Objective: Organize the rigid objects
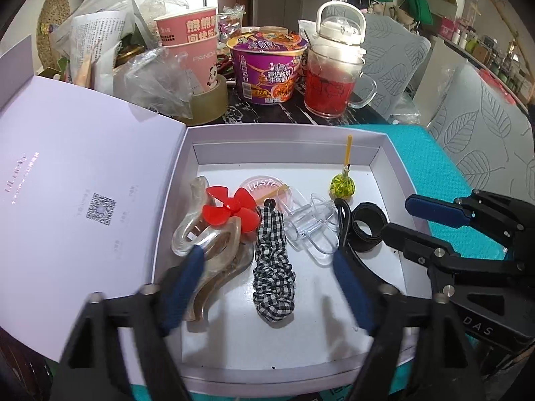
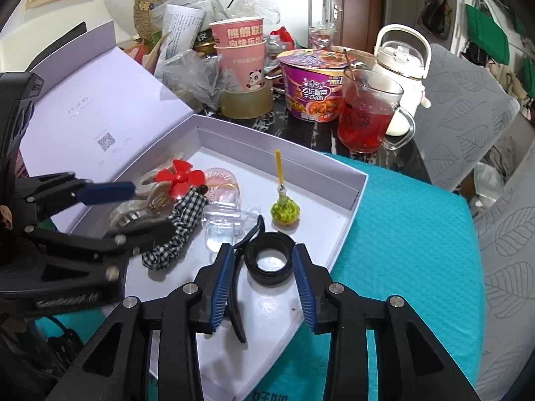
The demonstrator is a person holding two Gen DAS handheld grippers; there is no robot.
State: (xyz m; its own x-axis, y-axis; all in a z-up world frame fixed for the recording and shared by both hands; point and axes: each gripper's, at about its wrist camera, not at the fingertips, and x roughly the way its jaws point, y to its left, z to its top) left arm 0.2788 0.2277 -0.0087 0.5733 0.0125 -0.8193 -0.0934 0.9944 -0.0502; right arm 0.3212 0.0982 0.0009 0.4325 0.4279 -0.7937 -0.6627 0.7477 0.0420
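Observation:
An open white box (image 1: 284, 132) (image 2: 301, 158) lies on a teal mat. In it are a red propeller (image 1: 230, 209) (image 2: 180, 177), a clear hair claw (image 1: 207, 244), a checked scrunchie (image 1: 272, 267) (image 2: 182, 224), clear plastic pieces (image 1: 311, 227), a green ball on a yellow stick (image 1: 341, 187) (image 2: 285, 212) and a coiled black band (image 1: 367, 230) (image 2: 269, 260). My left gripper (image 1: 267, 255) (image 2: 152, 209) stands wide open over the scrunchie, its left finger by the hair claw. My right gripper (image 2: 263, 254) (image 1: 398, 217) straddles the black band, jaws open and not pressing it.
Behind the box stand a purple noodle bowl (image 1: 265, 67), a glass mug of red drink (image 1: 331, 83), stacked pink cups (image 1: 194, 50), a tape roll (image 1: 207, 103) and a white kettle (image 1: 341, 23). The box lid (image 1: 77, 180) lies open on the left. Grey chairs (image 2: 468, 107) stand to the right.

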